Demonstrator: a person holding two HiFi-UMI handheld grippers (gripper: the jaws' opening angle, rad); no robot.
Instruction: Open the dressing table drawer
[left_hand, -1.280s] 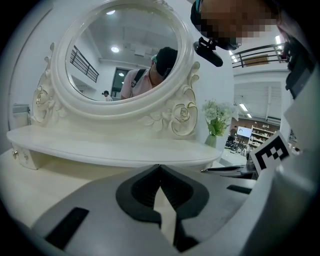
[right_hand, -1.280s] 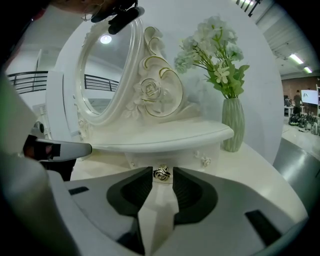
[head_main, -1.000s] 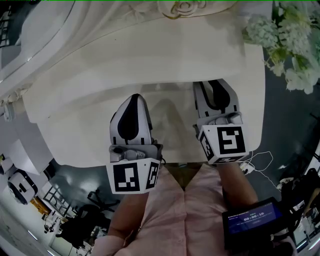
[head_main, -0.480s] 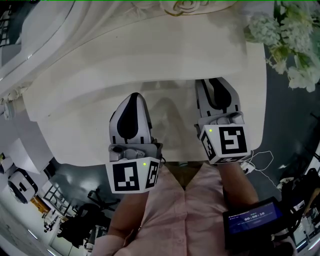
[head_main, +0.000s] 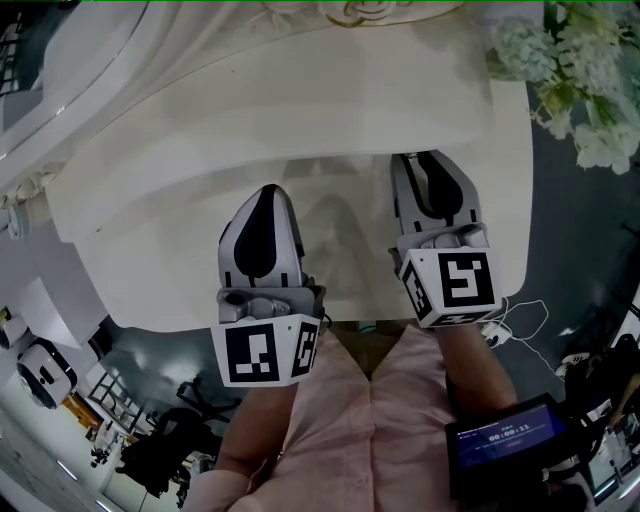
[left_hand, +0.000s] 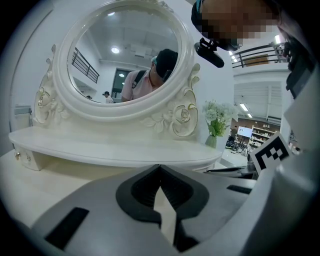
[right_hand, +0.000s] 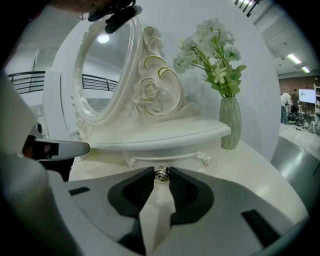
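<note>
The cream dressing table (head_main: 150, 250) carries a raised shelf with a small drawer (right_hand: 172, 159) beneath it. A dark round metal knob (right_hand: 161, 173) sticks out of the drawer front. My right gripper (right_hand: 161, 176) is shut on this knob, one jaw tip against each side of it. In the head view the right gripper (head_main: 428, 165) reaches under the shelf edge, which hides its tips. My left gripper (left_hand: 160, 166) hovers over the tabletop with its tips together and nothing between them. It sits left of the right one in the head view (head_main: 266, 196).
An oval mirror (left_hand: 120, 55) in a carved white frame stands on the shelf. A green vase (right_hand: 231, 122) of pale flowers (head_main: 580, 90) is at the table's right end. A person in a pink top stands at the table's front edge.
</note>
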